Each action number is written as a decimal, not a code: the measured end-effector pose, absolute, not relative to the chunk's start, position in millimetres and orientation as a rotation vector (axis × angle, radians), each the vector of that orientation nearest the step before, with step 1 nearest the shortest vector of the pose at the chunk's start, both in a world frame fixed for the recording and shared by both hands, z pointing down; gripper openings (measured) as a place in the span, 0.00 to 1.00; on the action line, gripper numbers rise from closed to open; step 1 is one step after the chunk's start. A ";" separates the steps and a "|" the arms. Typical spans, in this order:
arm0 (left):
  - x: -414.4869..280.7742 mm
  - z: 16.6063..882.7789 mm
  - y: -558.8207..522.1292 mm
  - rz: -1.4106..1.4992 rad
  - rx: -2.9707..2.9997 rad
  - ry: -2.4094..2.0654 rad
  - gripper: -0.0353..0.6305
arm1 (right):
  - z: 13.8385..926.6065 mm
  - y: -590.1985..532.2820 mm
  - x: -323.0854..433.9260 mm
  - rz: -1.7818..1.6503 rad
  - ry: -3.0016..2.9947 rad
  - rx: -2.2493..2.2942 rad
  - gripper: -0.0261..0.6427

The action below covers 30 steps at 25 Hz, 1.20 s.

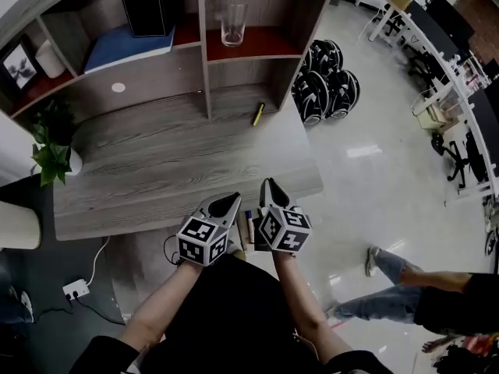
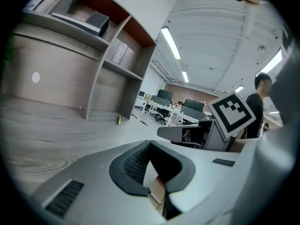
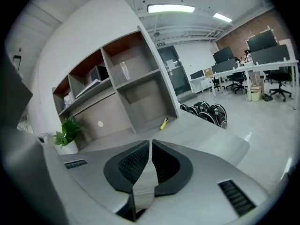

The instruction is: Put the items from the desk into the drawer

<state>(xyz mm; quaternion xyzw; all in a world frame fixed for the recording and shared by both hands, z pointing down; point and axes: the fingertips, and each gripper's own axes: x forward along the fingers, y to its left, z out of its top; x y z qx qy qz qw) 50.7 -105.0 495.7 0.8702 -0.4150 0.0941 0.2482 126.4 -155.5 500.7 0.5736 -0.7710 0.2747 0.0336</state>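
– Before the grippers get logged, what's far left?
– Green leafy plant in a white pot (image 1: 51, 150). It stands upright at the 9 o'clock edge of the grey wood-grain desk (image 1: 156, 170).
– Left gripper?
– The left gripper (image 1: 234, 199) is at the desk's 6 o'clock edge, pointing toward 12. Its own view (image 2: 150, 143) shows the jaws closed tip to tip with nothing pinched. Can't tell if it touches the desk.
– Task item?
– Small yellow pen-shaped marker (image 1: 258, 114). It lies flat on the desk at 1 o'clock from the grippers, just beside the foot of the hutch's upright divider and well apart from both grippers. It also shows in the left gripper view (image 2: 119, 120) and the right gripper view (image 3: 163, 123).
– Above it?
– Clear tall drinking glass (image 1: 233, 23), upright on the red-brown shelf at 12 o'clock.
– Right gripper?
– The right gripper (image 1: 267, 184) is just beside the left one, pointing the same way. Its jaws are closed with only a thin slit between the pads (image 3: 150, 142), and it holds nothing.
– Further right?
– Black-and-white patterned round objects (image 1: 323, 80) on the floor at 2 o'clock. A person in blue jeans (image 1: 390, 287) is at 4 o'clock.
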 end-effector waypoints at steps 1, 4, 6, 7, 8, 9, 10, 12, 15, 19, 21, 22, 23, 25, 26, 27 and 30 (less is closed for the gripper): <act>50.3 495.4 -113.0 0.261 2.376 -1.127 0.07 | 499.5 -166.9 127.0 0.826 -2.371 1.765 0.04; 50.8 491.6 -139.9 0.274 2.402 -1.118 0.07 | 498.6 -203.0 128.3 0.785 -2.371 1.748 0.07; 50.1 489.5 -156.6 0.295 2.422 -1.120 0.07 | 501.8 -225.4 125.6 0.735 -2.361 1.705 0.09; 49.7 488.6 -164.1 0.304 2.429 -1.120 0.07 | 504.6 -236.1 124.0 0.708 -2.350 1.681 0.10; 49.2 487.6 -171.1 0.310 2.435 -1.120 0.07 | 507.8 -246.9 122.6 0.687 -2.337 1.661 0.10; 48.5 486.7 -177.9 0.312 2.440 -1.120 0.07 | 511.1 -257.9 121.6 0.677 -2.325 1.649 0.10; 47.7 485.9 -184.2 0.312 2.443 -1.120 0.07 | 514.5 -268.9 120.9 0.676 -2.314 1.644 0.11; 46.0 485.8 -196.0 0.309 2.443 -1.114 0.07 | 521.5 -290.5 118.3 0.693 -2.296 1.636 0.11; 43.0 487.7 -212.0 0.334 2.452 -1.098 0.07 | 529.9 -320.1 110.1 0.722 -2.283 1.621 0.15; 35.3 488.7 -228.3 0.365 2.466 -1.084 0.07 | 548.7 -350.9 101.8 0.747 -2.230 1.616 0.18; 30.0 489.1 -233.1 0.366 2.462 -1.082 0.07 | 562.1 -363.6 100.4 0.766 -2.195 1.625 0.19; 27.2 489.8 -234.8 0.366 2.459 -1.081 0.07 | 567.8 -369.9 101.1 0.769 -2.175 1.638 0.20; 24.3 490.8 -236.5 0.368 2.455 -1.080 0.07 | 572.4 -376.7 102.1 0.767 -2.154 1.652 0.20; 18.8 493.2 -239.1 0.372 2.444 -1.076 0.07 | 579.5 -391.2 104.6 0.759 -2.117 1.676 0.20; 16.6 494.1 -239.7 0.372 2.439 -1.074 0.07 | 582.0 -398.1 106.4 0.760 -2.099 1.692 0.21; 14.8 495.0 -239.7 0.372 2.434 -1.072 0.07 | 584.0 -404.6 108.4 0.762 -2.080 1.709 0.21; 11.9 499.0 -238.3 0.375 2.424 -1.063 0.07 | 590.0 -422.7 113.3 0.726 -2.012 1.724 0.21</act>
